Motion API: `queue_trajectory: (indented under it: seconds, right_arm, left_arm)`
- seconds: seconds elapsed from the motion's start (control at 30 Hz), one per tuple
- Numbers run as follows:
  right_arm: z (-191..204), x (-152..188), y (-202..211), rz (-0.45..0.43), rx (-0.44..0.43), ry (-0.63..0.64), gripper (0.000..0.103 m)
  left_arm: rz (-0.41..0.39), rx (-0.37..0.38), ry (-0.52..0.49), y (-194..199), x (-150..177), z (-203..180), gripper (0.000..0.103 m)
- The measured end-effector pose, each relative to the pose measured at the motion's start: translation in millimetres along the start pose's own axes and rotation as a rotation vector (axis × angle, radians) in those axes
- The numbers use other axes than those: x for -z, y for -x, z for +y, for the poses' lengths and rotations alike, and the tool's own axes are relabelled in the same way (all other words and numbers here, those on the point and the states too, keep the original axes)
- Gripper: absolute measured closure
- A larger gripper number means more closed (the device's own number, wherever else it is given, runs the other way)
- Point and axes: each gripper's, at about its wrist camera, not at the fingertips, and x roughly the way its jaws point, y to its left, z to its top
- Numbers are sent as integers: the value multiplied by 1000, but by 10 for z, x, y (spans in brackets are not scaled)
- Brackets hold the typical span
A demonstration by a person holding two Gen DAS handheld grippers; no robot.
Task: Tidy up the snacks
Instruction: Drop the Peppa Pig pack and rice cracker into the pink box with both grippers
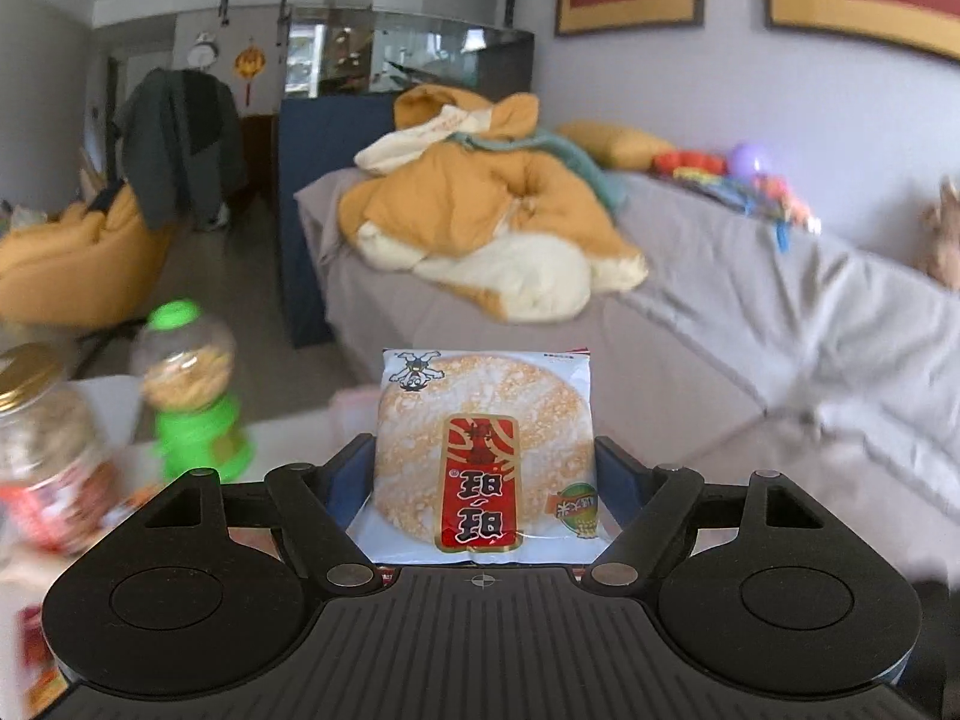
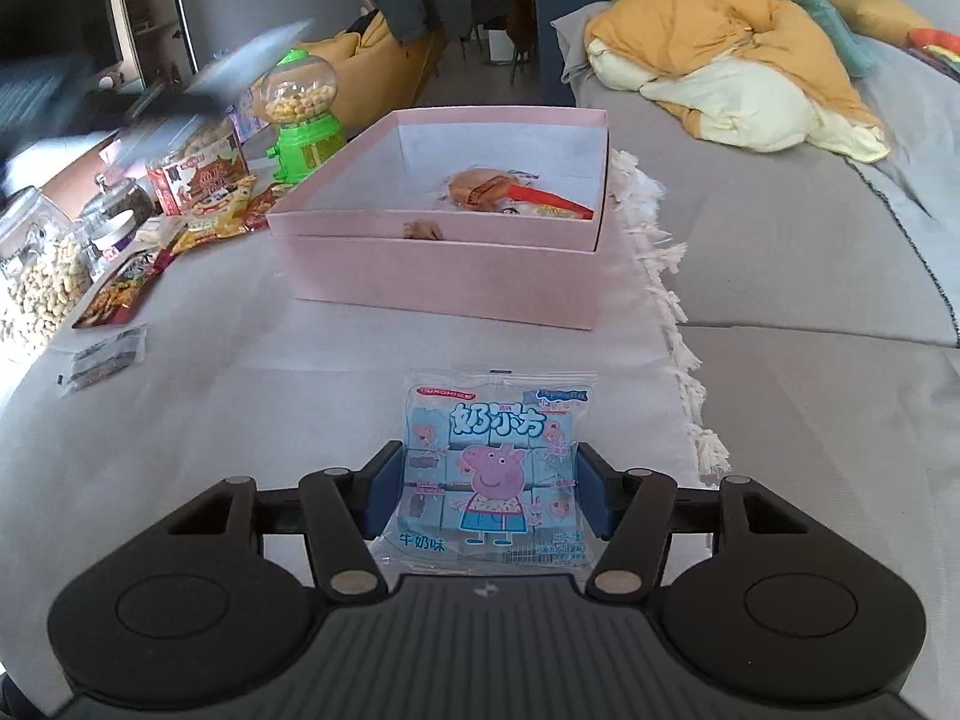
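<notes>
My left gripper [image 1: 485,480] is shut on a rice cracker packet [image 1: 485,450] with a red label, held up in the air above the table's left side. My right gripper [image 2: 489,492] is shut on a light blue Peppa Pig milk cube packet [image 2: 492,468], low over the white tablecloth [image 2: 252,360]. A pink open box [image 2: 444,240] stands ahead of the right gripper and holds a few snack packets [image 2: 492,189]. The left gripper shows as a dark blur at the upper left of the right wrist view.
A green candy dispenser [image 2: 303,114], jars of peanuts [image 2: 36,276], a snack carton [image 2: 204,174] and loose packets [image 2: 120,294] line the table's left side. A grey sofa [image 2: 840,240] with a yellow quilt [image 2: 720,48] lies to the right. The dispenser [image 1: 192,396] and a jar [image 1: 48,432] show beside the left gripper.
</notes>
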Motion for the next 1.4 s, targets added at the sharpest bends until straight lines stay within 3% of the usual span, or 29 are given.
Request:
queue_trajectory:
  seconds: [0.1,0.23,0.3,0.47,0.53,0.63,0.77,0.93,1.03,1.13,1.2,1.4]
  right_arm:
    - [28,3,7,-4,-18,4,44]
    - [70,28,-6,-3,5,40,44]
    - [60,26,-42,8,16,46,43]
    - [4,-39,-212,47,43,30,43]
    - [25,-79,-277,57,49,30,43]
    - [113,-142,-312,53,40,51,43]
    - [181,-231,-241,34,17,57,44]
    - [206,-516,-1,-20,-8,85,43]
    - [233,-897,-18,-59,26,111,43]
    - [225,-1371,-292,-53,49,79,43]
    - [242,-1642,-604,-43,108,77,43]
    - [164,-1953,-1510,106,182,20,39]
  left_arm:
    - [38,40,76,-531,-52,75,21]
    - [166,-23,122,-1061,148,190,21]
    - [161,-36,121,-1082,212,260,21]
    - [72,24,198,-887,235,494,23]
    - [114,38,147,-888,233,456,23]
    - [58,9,103,-761,218,423,24]
    - [48,33,191,-404,349,621,24]
    - [81,-21,198,162,708,986,24]
    - [107,-76,227,422,923,1236,24]
    - [125,-142,214,637,1108,1372,25]
    - [132,-162,195,794,1236,1429,25]
    - [139,-200,182,1094,1523,1613,25]
